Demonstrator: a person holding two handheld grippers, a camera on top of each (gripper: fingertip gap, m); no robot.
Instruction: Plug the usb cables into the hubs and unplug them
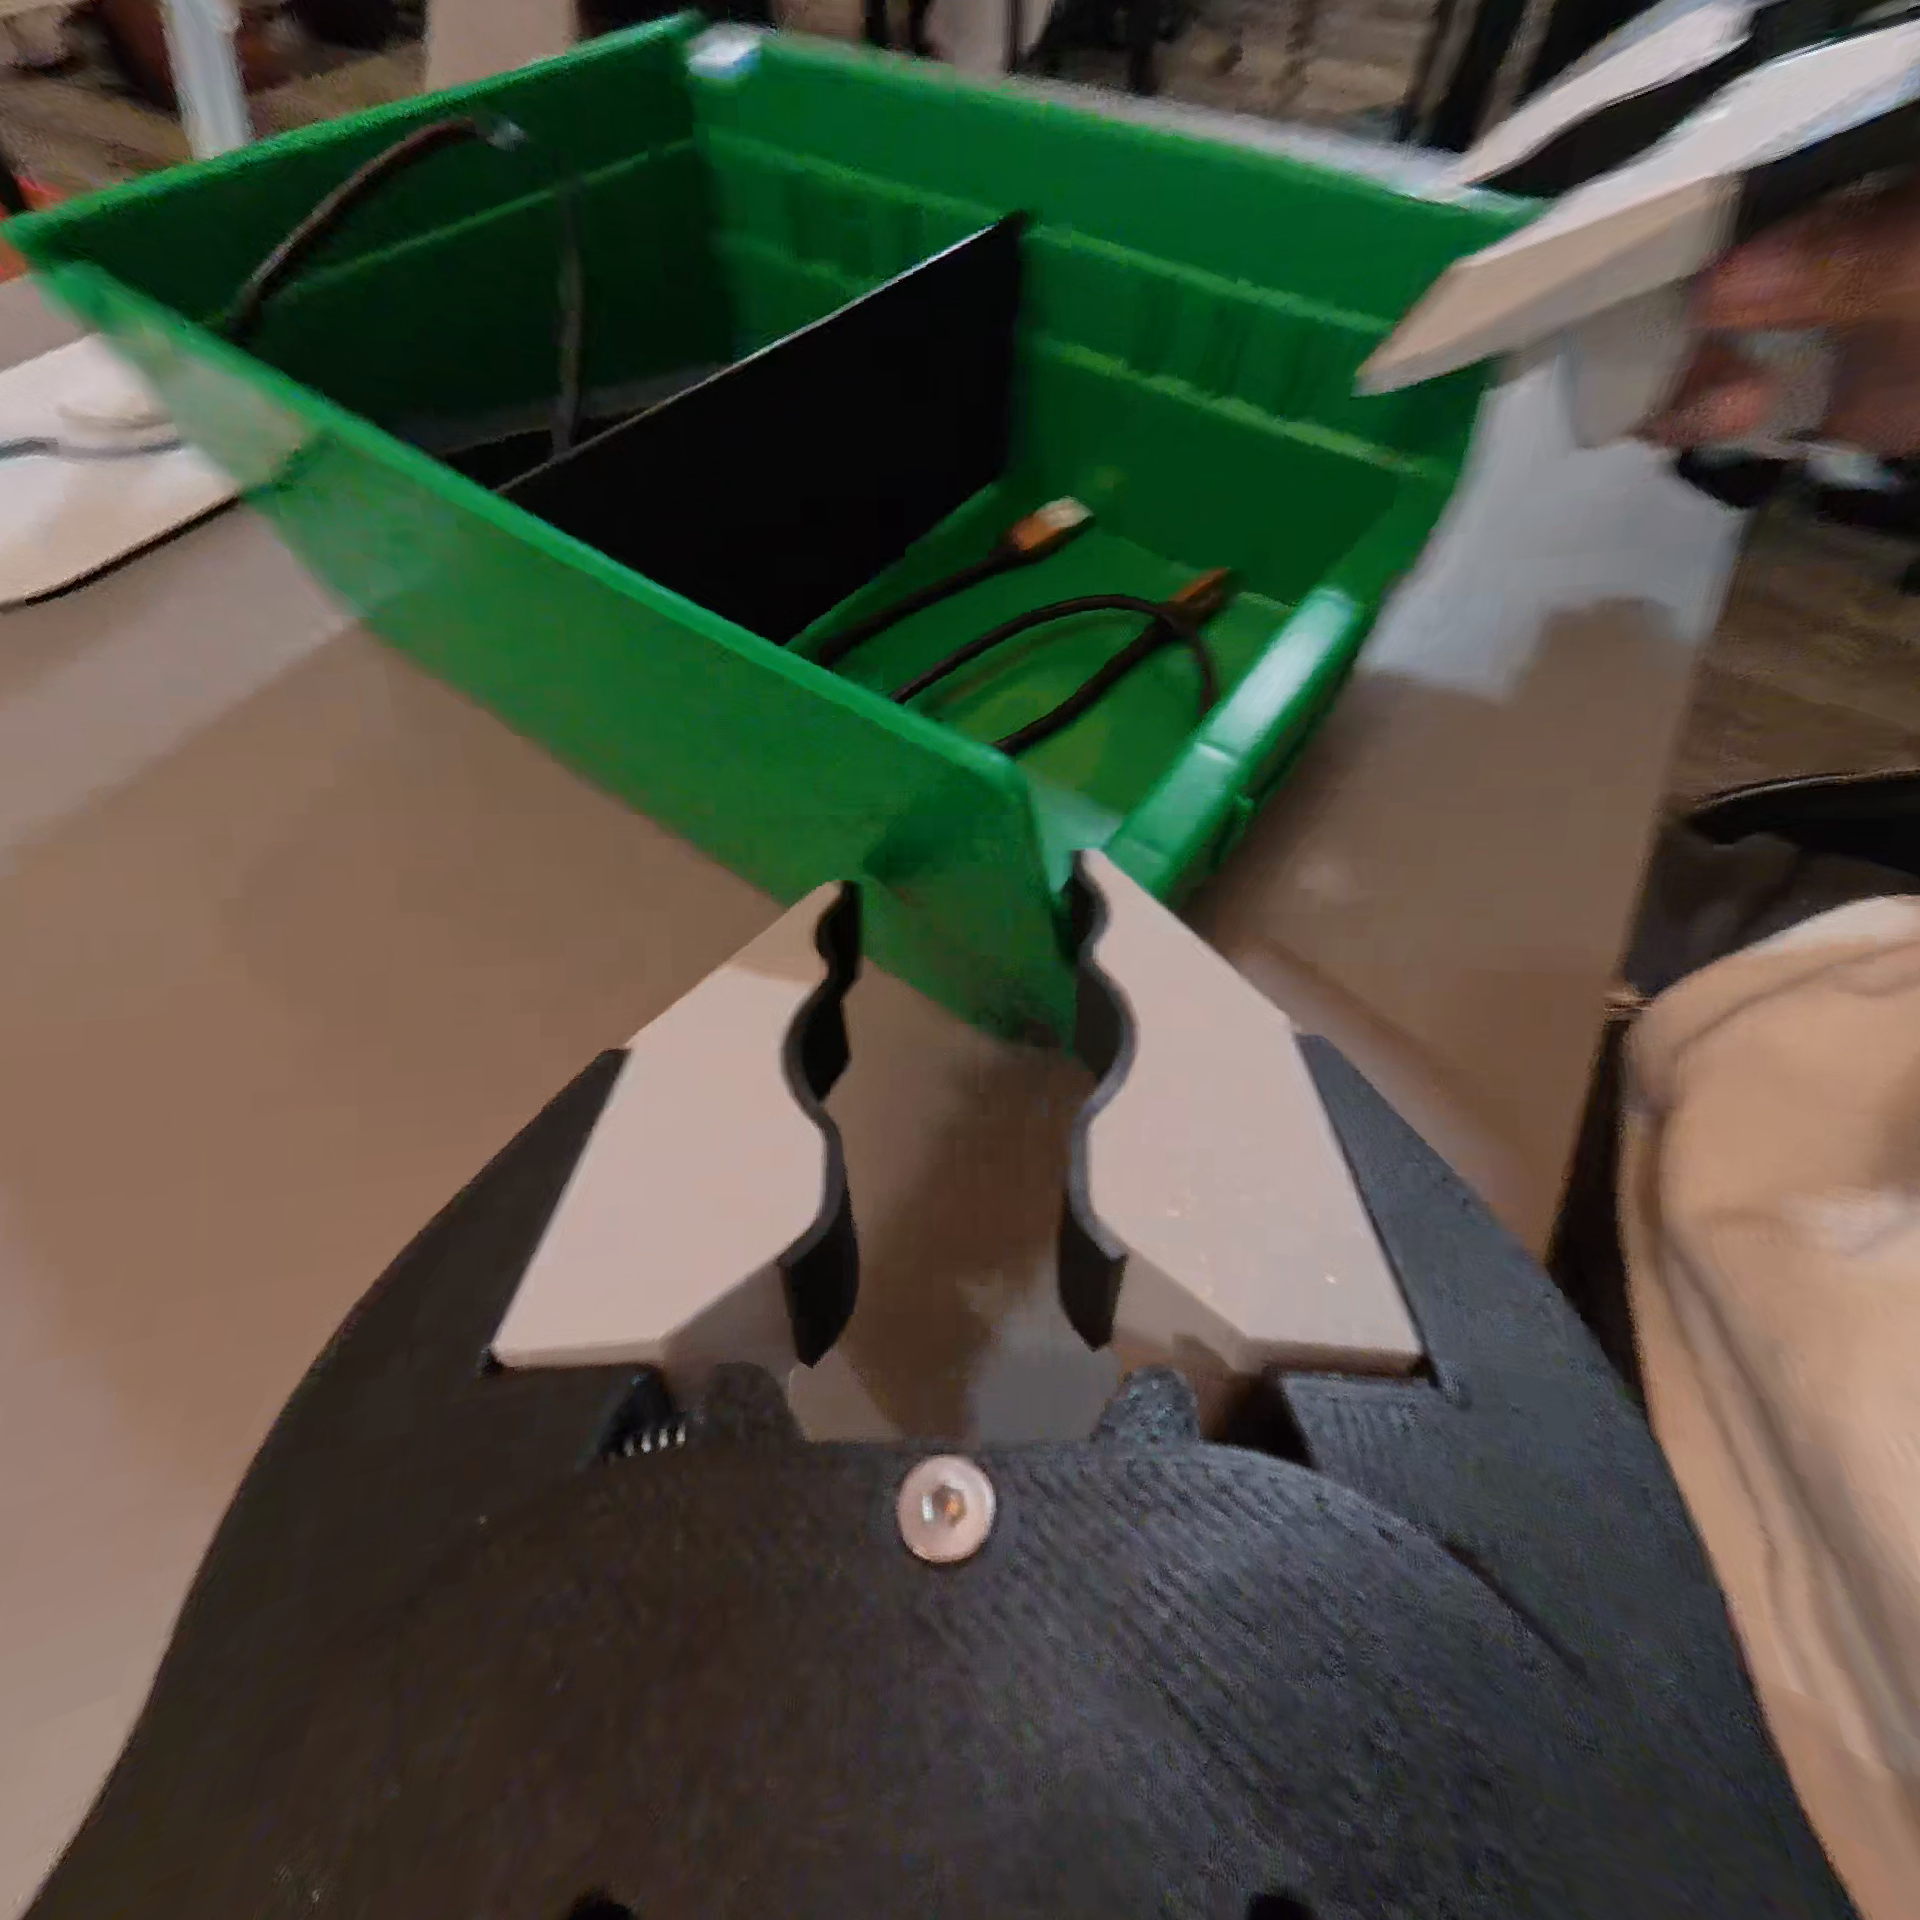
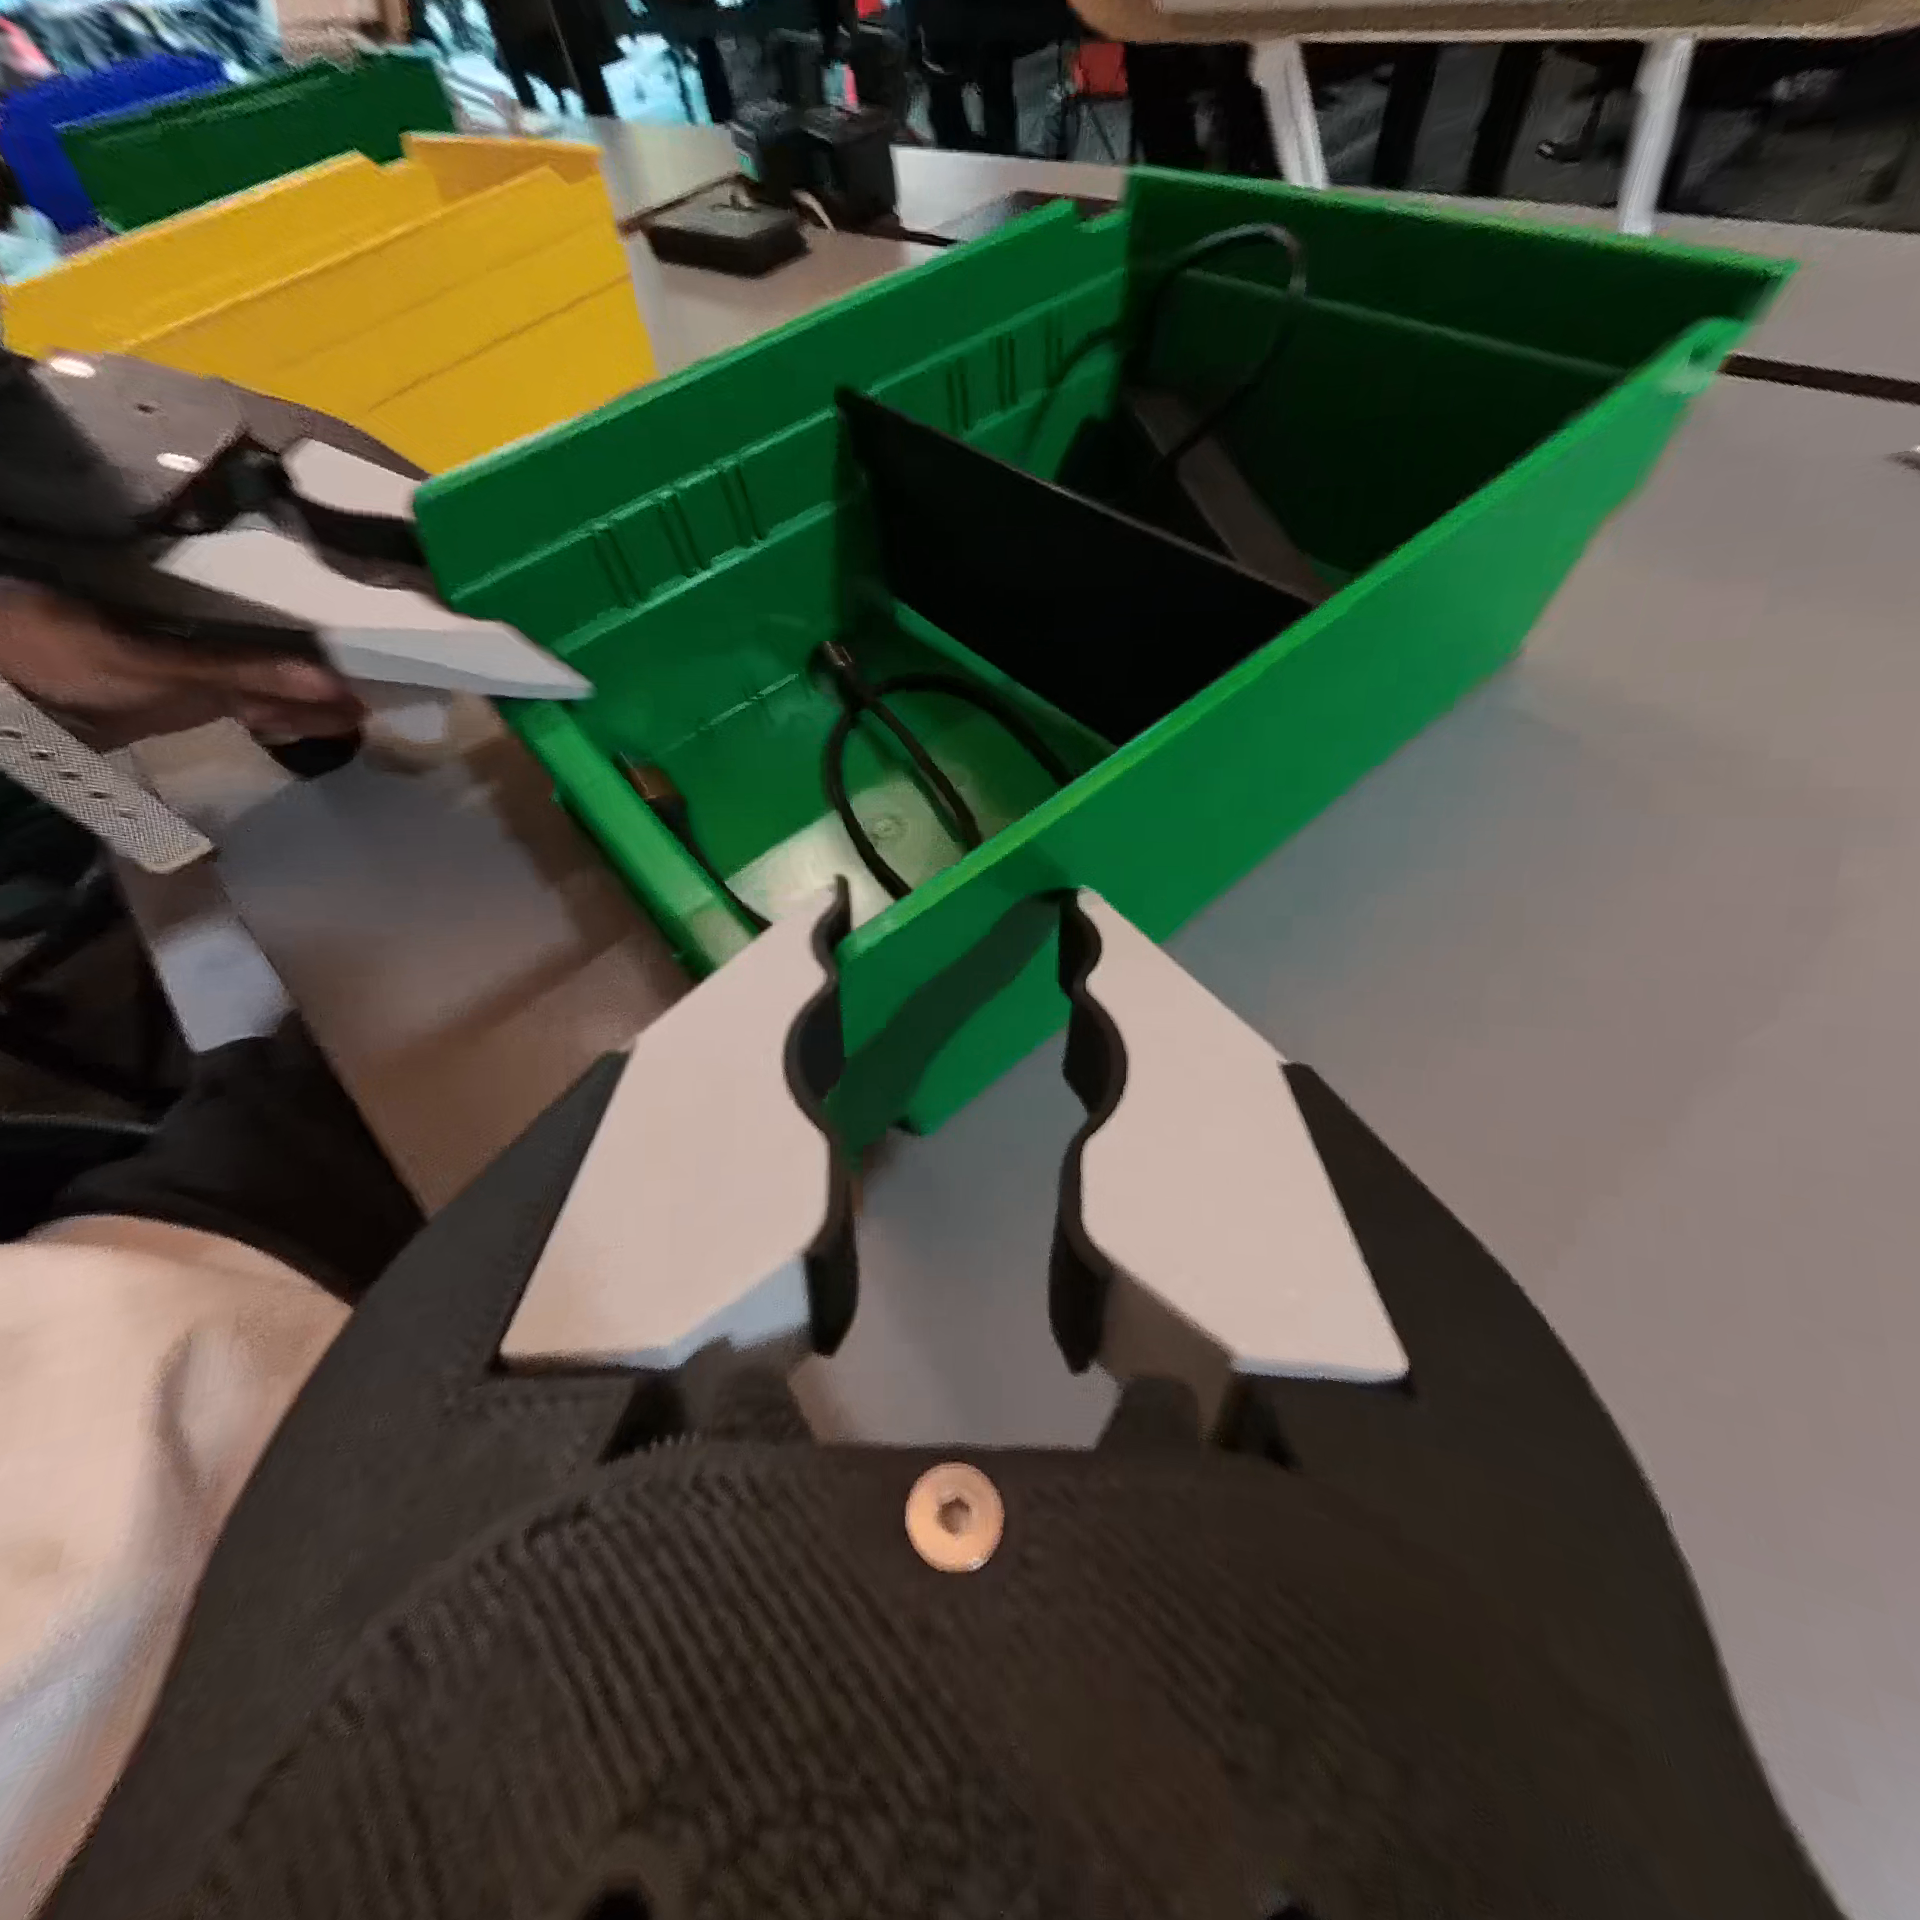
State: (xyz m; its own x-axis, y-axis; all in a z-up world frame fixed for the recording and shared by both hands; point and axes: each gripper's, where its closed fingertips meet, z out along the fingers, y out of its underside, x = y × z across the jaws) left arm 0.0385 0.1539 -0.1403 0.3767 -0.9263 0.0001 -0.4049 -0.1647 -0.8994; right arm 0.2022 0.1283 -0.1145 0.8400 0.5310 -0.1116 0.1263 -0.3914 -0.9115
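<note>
Your left wrist view shows your left gripper point(image 1: 961, 899), jaws spread and empty, at the near corner of the green plastic bin point(image 1: 644, 665) on the beige table point(image 1: 260, 935). Black USB cables with orange-tipped plugs point(image 1: 1049, 623) lie in the compartment right of the black divider panel point(image 1: 831, 457).

Your right wrist view shows your right gripper point(image 2: 956, 914), jaws likewise spread, and alone shows a yellow bin point(image 2: 364, 270) behind.

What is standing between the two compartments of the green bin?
A black divider panel stands upright across the green bin, visible in both wrist views.
</note>
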